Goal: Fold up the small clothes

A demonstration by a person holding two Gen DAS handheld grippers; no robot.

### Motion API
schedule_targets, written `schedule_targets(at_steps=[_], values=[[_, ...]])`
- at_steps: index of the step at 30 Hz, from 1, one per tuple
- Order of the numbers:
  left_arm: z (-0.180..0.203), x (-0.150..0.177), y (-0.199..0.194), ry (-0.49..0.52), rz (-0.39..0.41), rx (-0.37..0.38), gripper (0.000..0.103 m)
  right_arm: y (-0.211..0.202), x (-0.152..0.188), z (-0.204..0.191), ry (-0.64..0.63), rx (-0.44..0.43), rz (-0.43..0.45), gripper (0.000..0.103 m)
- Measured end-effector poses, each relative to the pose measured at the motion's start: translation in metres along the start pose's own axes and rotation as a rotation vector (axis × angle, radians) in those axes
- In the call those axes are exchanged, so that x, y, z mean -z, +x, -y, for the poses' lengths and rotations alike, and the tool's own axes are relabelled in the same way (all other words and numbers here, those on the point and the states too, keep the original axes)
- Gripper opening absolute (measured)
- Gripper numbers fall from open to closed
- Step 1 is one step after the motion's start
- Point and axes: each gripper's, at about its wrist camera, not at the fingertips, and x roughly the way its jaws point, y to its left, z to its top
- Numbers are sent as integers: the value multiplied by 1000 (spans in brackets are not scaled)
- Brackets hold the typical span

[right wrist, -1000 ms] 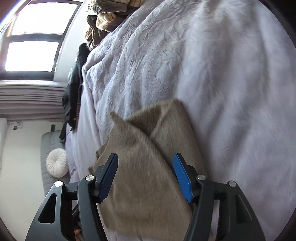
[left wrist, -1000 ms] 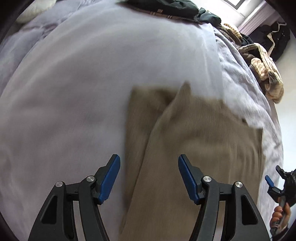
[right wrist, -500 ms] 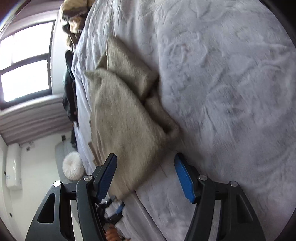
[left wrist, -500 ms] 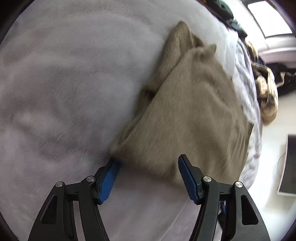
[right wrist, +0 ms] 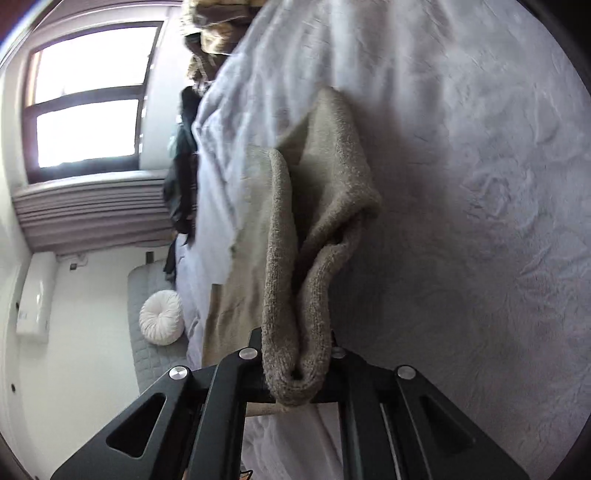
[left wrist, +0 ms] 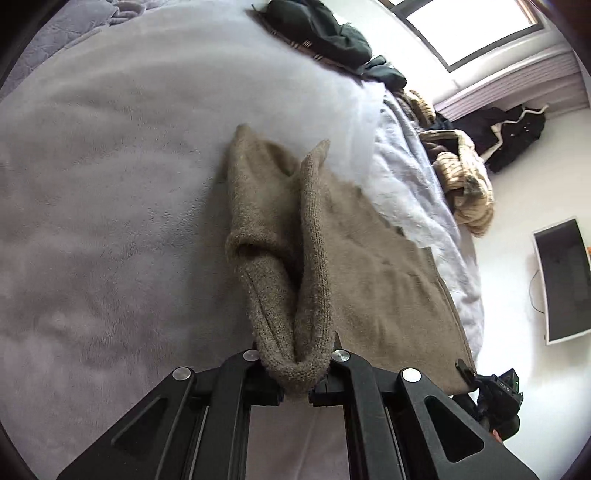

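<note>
A tan knitted garment lies partly folded on a pale lilac bedspread. My left gripper is shut on a bunched fold of the garment's near edge; the blue pads are hidden by the fabric. In the right wrist view the same tan garment rises from the bedspread, and my right gripper is shut on another bunched fold of its edge. The right gripper's body shows at the lower right of the left wrist view.
Dark clothes and striped tan clothes are piled at the bed's far edge. A monitor stands at the right, beyond the bed. A window and a round white cushion on a bench show beside the bed.
Both grippers were open over the garment's edge; both have since closed on bunched folds of it and the fabric is drawn up between the jaws.
</note>
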Motion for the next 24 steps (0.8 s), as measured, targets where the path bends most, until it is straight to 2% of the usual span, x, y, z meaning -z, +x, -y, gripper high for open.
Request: schedule_targets(at_steps=[3,7,9,11,13,14,17,20,24], values=[[-7,12,1,-10,-21,-16,9,-9,6,7,-2,17,10,8],[-47,38,25,-53,-97,-109,9,2,17,53,46,172,-31,9],[-67,49,36,-91,-138,-137,13,3,22,76,80,210,-54,9],[-72,53,35,-98,-135,-155,19,0,25,82,86,208,-48,9],[-69,52,28,-71,-140,-174,20,-5,25,78,71,242,-51,12],[-66,51,24,-37,-146,-205,23,-8,25,73,54,290,-59,13],[-70,46,6,29,-145,-300,24,-12,20,58,37,399,-55,23],[-67,41,-11,52,-128,-336,24,-34,19,41,-7,490,-3,24],[-46,23,-20,124,-88,-316,24,-43,15,7,-149,506,33,24]])
